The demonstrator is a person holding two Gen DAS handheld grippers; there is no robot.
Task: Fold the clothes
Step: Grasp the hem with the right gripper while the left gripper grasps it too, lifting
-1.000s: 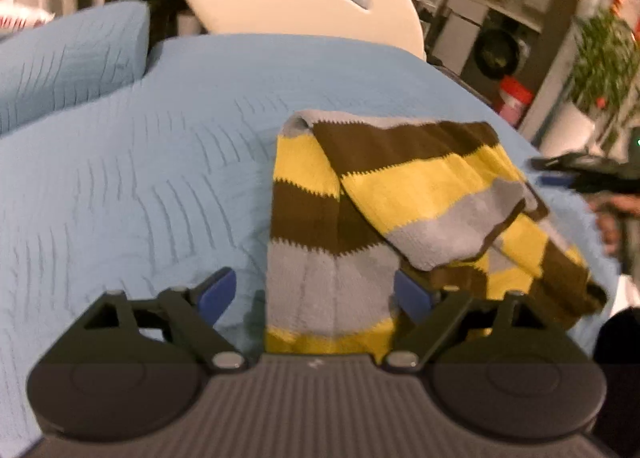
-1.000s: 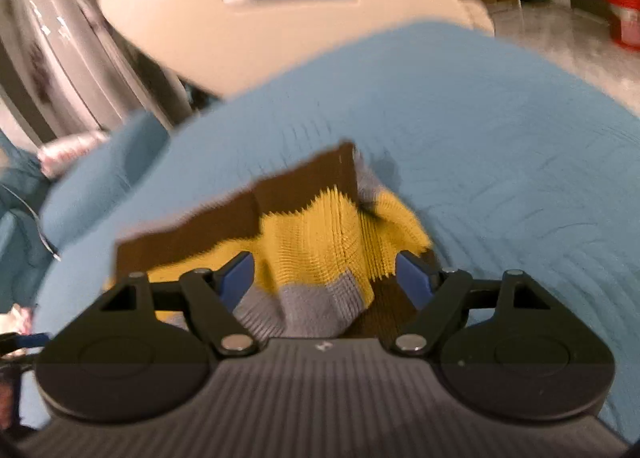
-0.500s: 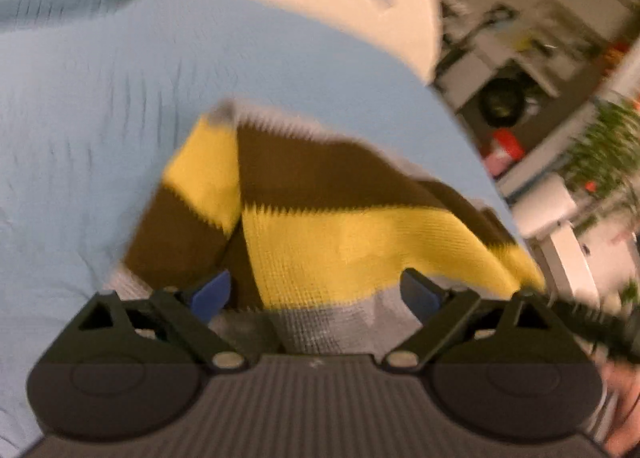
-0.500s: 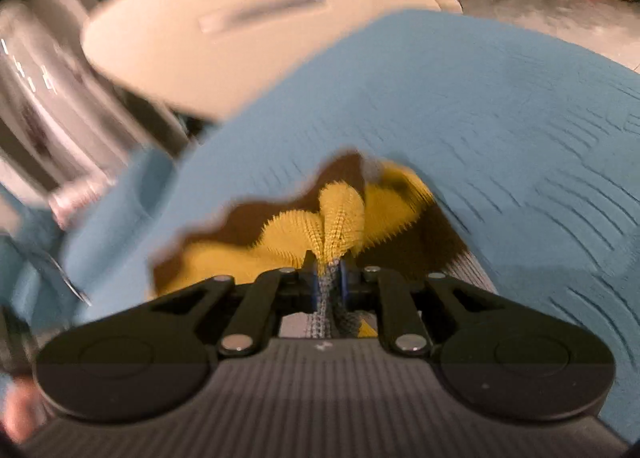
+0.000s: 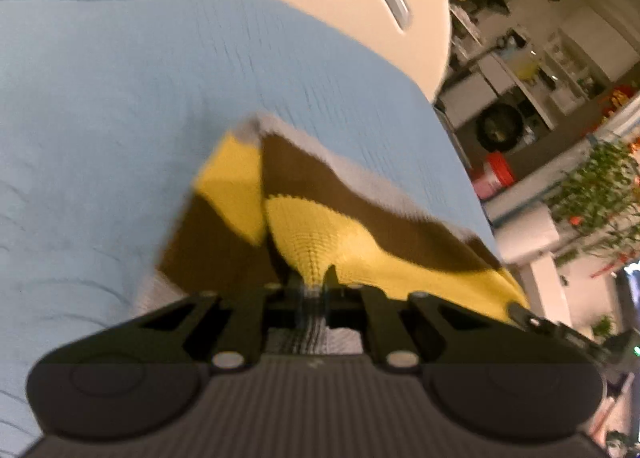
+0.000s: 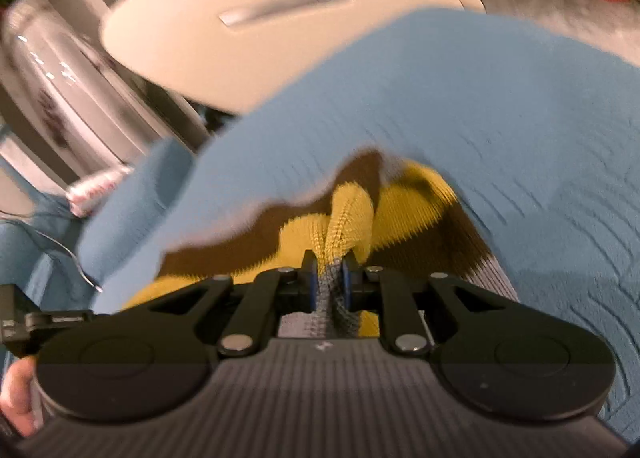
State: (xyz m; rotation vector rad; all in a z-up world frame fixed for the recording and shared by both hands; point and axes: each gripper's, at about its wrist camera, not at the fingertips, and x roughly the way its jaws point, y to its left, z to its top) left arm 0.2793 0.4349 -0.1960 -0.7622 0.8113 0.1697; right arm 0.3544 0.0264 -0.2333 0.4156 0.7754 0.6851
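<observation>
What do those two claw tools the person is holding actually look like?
The left claw and right claw look alike: a black body with a ribbed grey top, two round black discs at the sides, and black linkage arms with silver rivets. The right claw's finger pads are blue. No cables or sleeves show clearly.

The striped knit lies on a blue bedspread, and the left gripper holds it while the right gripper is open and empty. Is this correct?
Not quite. The right gripper is not open and empty: the right wrist view shows it shut on the striped knit. The left gripper holds it too, on the blue bedspread.
</observation>
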